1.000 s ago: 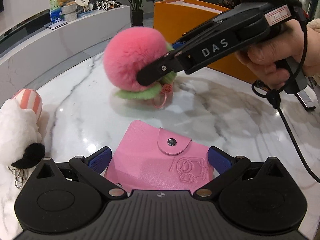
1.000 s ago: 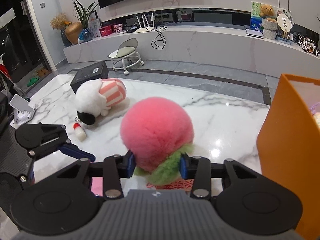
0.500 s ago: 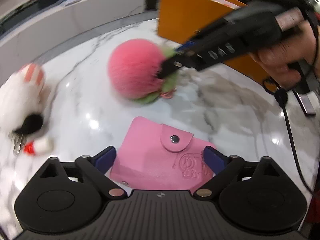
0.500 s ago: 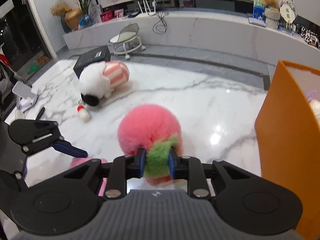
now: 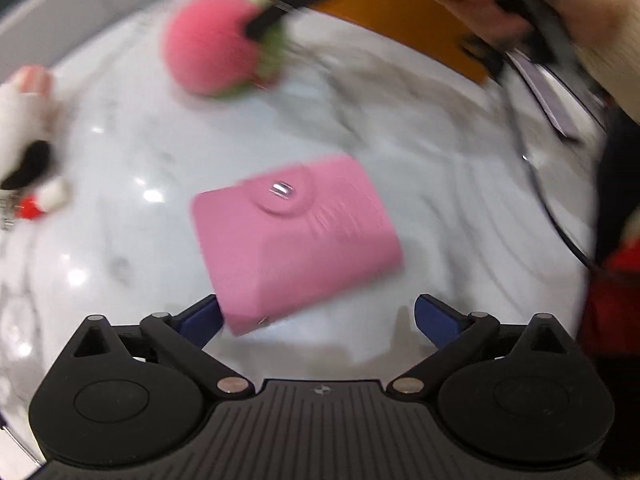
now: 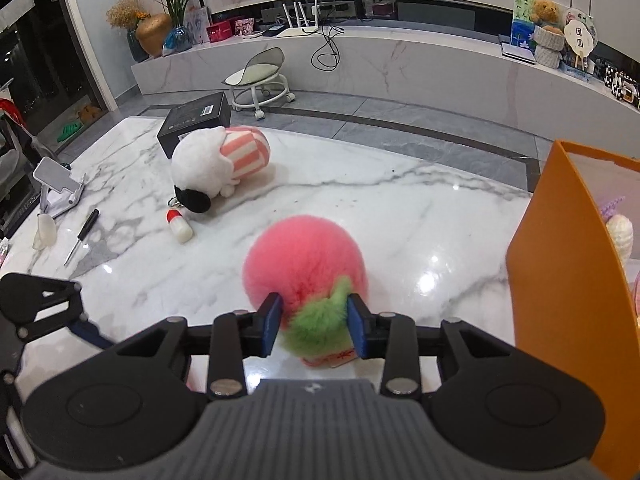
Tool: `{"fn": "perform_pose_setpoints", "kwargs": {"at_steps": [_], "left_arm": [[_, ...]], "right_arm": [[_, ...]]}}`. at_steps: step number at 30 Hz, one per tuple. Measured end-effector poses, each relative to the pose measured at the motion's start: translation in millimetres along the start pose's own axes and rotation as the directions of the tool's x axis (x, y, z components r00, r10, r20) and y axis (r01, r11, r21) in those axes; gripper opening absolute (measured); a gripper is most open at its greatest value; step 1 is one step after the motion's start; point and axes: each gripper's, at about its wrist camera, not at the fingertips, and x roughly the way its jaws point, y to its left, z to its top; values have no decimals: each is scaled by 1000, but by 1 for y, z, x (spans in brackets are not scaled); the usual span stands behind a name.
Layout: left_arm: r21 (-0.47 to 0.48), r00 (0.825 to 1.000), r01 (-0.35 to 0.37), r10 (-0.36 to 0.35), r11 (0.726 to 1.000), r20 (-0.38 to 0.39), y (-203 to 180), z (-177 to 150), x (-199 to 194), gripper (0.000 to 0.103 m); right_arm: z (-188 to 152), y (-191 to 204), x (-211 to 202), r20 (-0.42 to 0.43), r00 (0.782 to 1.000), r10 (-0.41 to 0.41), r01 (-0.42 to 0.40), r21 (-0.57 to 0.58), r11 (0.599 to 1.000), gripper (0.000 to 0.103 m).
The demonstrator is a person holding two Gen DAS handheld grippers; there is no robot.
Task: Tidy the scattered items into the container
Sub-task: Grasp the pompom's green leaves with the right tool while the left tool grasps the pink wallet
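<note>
Black ribbed tool [image 6: 314, 322], 2 blue fingertips [image 6: 272, 322], cream sleeve [image 5: 616, 40]

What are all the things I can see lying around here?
Fluffy pink pom-pom with green leaves: one, table centre, gripped.
Pink snap-button wallet: one, near the left gripper.
White plush with striped orange cap: one, far left.
Small white bottle with red cap: one, beside the plush.
Black screwdriver: one, left edge.
Black box: one, behind the plush.
Orange container: one, right.
Left gripper: open, apart from the wallet.
Right gripper: shut on the pom-pom's leaves.
</note>
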Motion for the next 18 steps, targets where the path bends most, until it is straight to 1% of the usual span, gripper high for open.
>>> {"fn": "perform_pose_setpoints", "kwargs": {"at_steps": [1, 3, 4, 6, 7, 8, 10, 13, 16, 17, 18], "left_arm": [[40, 1000, 20, -19, 999, -22, -5, -1, -3, 103], [155, 1000, -26, 28, 987, -11, -17, -1, -13, 103], [192, 997, -81, 77, 978, 28, -18, 2, -16, 103], [254, 980, -191, 168, 948, 108, -19, 8, -22, 103], [261, 973, -218, 187, 940, 138, -16, 11, -20, 103], [263, 971, -222, 190, 939, 144, -14, 15, -16, 103], [308, 980, -189, 161, 933, 114, -12, 19, -4, 103], [397, 987, -157, 138, 904, 78, -13, 19, 13, 103], [371, 991, -130, 111, 919, 73, -13, 25, 24, 103], [363, 992, -121, 101, 924, 72, -13, 26, 28, 103], [354, 993, -111, 92, 929, 70, -13, 28, 32, 103]], "right_arm": [[1, 0, 0, 1, 1000, -1, 1, 0, 1000, 40], [1, -2, -2, 6, 1000, -2, 2, 1, 1000, 41], [2, -3, -2, 8, 1000, -3, 3, 3, 1000, 41], [2, -3, -3, 12, 1000, -6, 6, 6, 1000, 42], [2, -4, -4, 13, 1000, -7, 7, 7, 1000, 42], [2, -4, -4, 12, 1000, -7, 6, 8, 1000, 42], [2, -3, -5, 13, 1000, -5, 5, 6, 1000, 43], [2, -3, -5, 13, 1000, 0, 0, 2, 1000, 44], [3, -3, -3, 15, 1000, -2, 2, -1, 1000, 49], [3, -3, -3, 16, 1000, -5, 5, -4, 1000, 51], [4, -3, -2, 18, 1000, -8, 8, -6, 1000, 56]]}}
